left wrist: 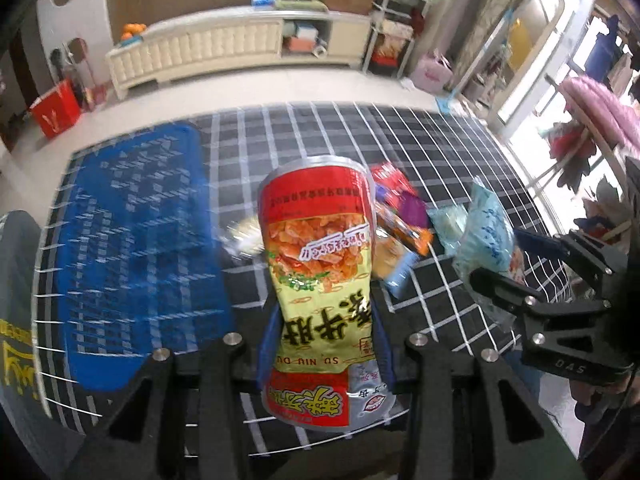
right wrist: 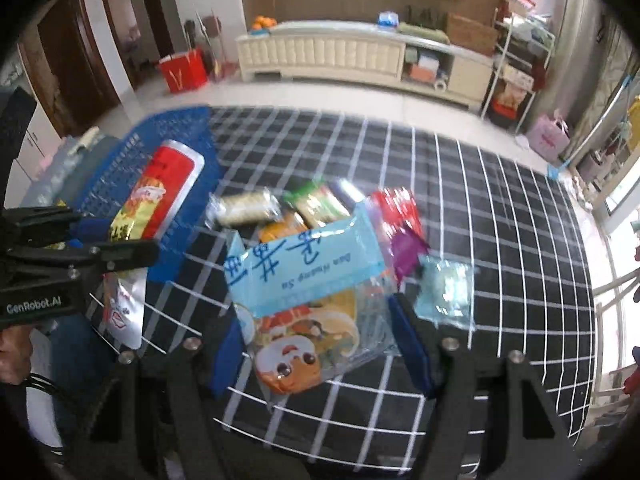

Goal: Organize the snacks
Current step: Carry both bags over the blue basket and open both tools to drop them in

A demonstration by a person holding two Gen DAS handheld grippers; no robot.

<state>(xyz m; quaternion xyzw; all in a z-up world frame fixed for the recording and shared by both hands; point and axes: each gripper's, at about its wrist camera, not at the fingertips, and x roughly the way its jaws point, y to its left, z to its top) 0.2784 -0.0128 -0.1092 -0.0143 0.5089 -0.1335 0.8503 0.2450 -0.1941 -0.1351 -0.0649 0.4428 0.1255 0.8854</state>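
My left gripper (left wrist: 326, 344) is shut on a tall red and yellow snack bag (left wrist: 320, 240), held upright above the checked table (left wrist: 400, 140). The right wrist view shows that gripper (right wrist: 100, 252) with the same bag (right wrist: 156, 200) in front of the blue basket (right wrist: 132, 152). My right gripper (right wrist: 320, 344) is shut on a light blue bag with a cartoon face (right wrist: 304, 272), lifted over the snack pile. In the left wrist view the right gripper (left wrist: 500, 280) holds that blue bag (left wrist: 484, 232) at the right.
The blue mesh basket (left wrist: 132, 220) lies on the table's left side. Loose snacks stay on the cloth: a cracker pack (right wrist: 244, 208), a green pack (right wrist: 320, 204), a red pack (right wrist: 396, 208), a small pale blue packet (right wrist: 444, 288). A white cabinet (right wrist: 340, 56) stands beyond.
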